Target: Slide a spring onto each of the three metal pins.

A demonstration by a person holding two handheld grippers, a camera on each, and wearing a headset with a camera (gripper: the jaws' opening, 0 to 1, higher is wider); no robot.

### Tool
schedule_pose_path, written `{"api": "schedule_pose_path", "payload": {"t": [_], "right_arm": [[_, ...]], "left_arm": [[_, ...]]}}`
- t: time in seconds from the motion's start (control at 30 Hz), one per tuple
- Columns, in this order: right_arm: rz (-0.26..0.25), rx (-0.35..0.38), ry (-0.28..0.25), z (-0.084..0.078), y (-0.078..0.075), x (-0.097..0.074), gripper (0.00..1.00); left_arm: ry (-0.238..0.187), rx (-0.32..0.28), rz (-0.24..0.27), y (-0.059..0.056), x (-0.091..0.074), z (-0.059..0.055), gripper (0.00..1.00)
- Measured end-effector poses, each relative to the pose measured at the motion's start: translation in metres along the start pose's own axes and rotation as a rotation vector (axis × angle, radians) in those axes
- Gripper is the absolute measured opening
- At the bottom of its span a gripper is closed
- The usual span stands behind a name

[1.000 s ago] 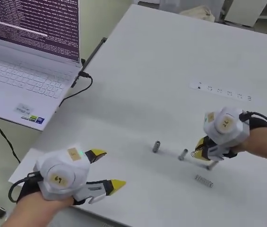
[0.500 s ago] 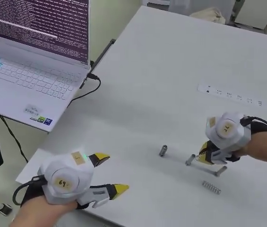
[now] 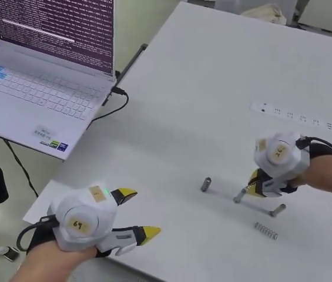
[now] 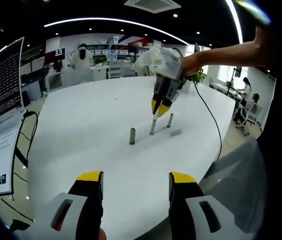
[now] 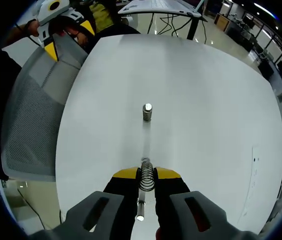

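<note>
On the white table (image 3: 213,88), the right tool (image 3: 253,181) clamps a spring (image 5: 146,177) at a pin (image 3: 240,196) (left tool (image 4: 136,176) apart).

My right gripper (image 3: 254,183) has a white plastic shell with a soft sheen; its tips are yellow and matt. The spring (image 5: 146,179) between them is bright coiled wire. The pin (image 5: 147,112) at twelve o'clock is polished metal, glinting on top. The table (image 3: 201,88) is smooth matt white. At nine o'clock, a grey mesh chair (image 5: 31,115).
</note>
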State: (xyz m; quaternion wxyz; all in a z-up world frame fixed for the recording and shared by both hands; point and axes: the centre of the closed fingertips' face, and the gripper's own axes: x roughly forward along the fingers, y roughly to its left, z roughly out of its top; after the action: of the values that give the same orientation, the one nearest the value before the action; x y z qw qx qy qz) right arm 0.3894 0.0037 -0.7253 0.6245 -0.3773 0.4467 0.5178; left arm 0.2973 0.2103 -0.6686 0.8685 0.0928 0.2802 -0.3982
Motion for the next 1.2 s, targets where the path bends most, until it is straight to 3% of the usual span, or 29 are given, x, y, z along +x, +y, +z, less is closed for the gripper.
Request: {"api": "schedule_pose_path", "payload": {"t": [1.2], "right_arm": [[0.044, -0.059, 0.067, -0.001, 0.002, 0.019, 0.09]], "left_arm": [[0.012, -0.002, -0.008, -0.002, 0.002, -0.002, 0.47]]}}
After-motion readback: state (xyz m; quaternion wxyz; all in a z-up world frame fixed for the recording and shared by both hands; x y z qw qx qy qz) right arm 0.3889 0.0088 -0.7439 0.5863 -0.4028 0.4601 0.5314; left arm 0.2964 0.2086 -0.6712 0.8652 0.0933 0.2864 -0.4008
